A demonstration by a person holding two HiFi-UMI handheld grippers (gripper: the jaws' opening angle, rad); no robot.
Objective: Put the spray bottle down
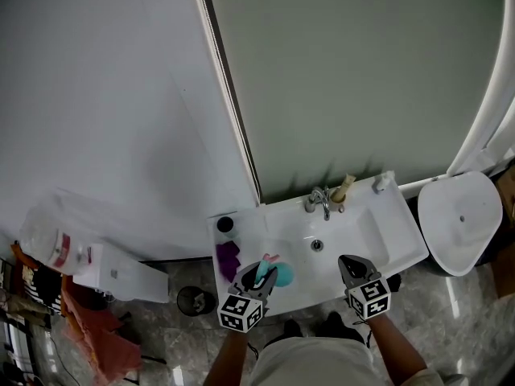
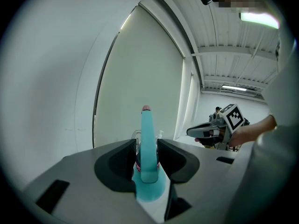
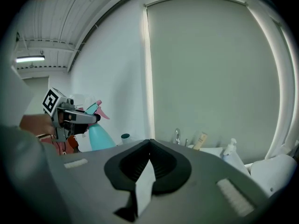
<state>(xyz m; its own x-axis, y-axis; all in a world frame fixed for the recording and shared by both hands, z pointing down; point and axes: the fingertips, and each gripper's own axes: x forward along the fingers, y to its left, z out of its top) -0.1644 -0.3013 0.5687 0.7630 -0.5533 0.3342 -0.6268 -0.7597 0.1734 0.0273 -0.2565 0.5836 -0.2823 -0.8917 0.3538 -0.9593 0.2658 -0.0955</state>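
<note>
Spray bottle (image 1: 283,277), teal with a pink-tipped nozzle, is held over the front left part of the white sink (image 1: 366,225). We cannot tell whether its base touches the counter. We note the left gripper (image 1: 261,273) clamped on the bottle's neck: in the left gripper view both dark pads press against it, the trigger head pokes out past them and the round body hangs below. The right gripper view shows the same hold from the side, with the teal body under the jaws. Just left of the bottle a purple cloth (image 1: 228,258) lies on the counter, and a small dark round cap (image 1: 225,224) sits behind it. The right gripper (image 3: 149,142) hovers over the sink's front right edge, well apart from the bottle. Its jaws are closed tip to tip with nothing between them. At the back of the sink we see the faucet (image 1: 322,200), a beige tube (image 1: 344,188) and a white pump bottle (image 1: 383,182). A white toilet (image 1: 460,222) stands to the right of the sink.
</note>
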